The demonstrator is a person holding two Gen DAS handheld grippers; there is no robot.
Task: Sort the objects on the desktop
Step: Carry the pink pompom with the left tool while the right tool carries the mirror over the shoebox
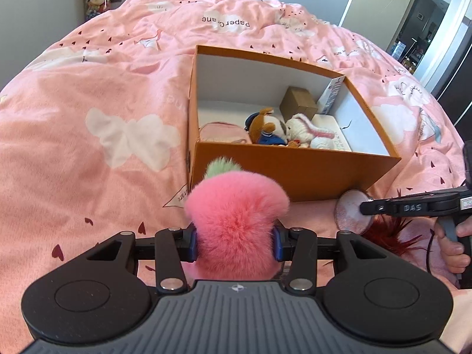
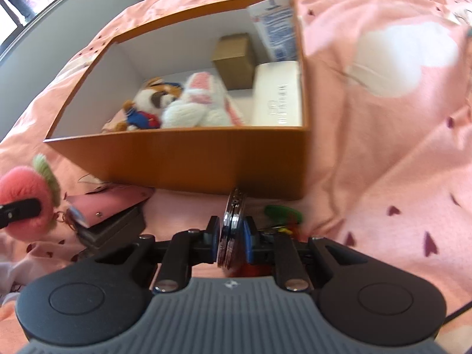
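While we hold the fluffy pink pompom [image 1: 236, 221] clamped between the blue pads of our left gripper [image 1: 235, 243], it bulges out past the fingers [image 1: 191, 243] at the lower centre of the left wrist view, so we judge it very light, soft and squashy, best pinched across its middle as it is now. Our right gripper [image 2: 233, 234] is clenched on a thin round compact mirror [image 2: 231, 221], held edge-on at the centre of the right wrist view; it looks stiff, smooth and likely fragile, so gripping its flat faces seems right. Both grippers sit low over the pink bed cover [image 1: 88, 103], just short of the near wall of the orange box [image 1: 295, 171], pointing roughly level toward it. Inside the box lie plush toys [image 1: 277, 131] and small cartons. A pink wallet [image 2: 109, 203] lies on the bed at the left of the right wrist view.
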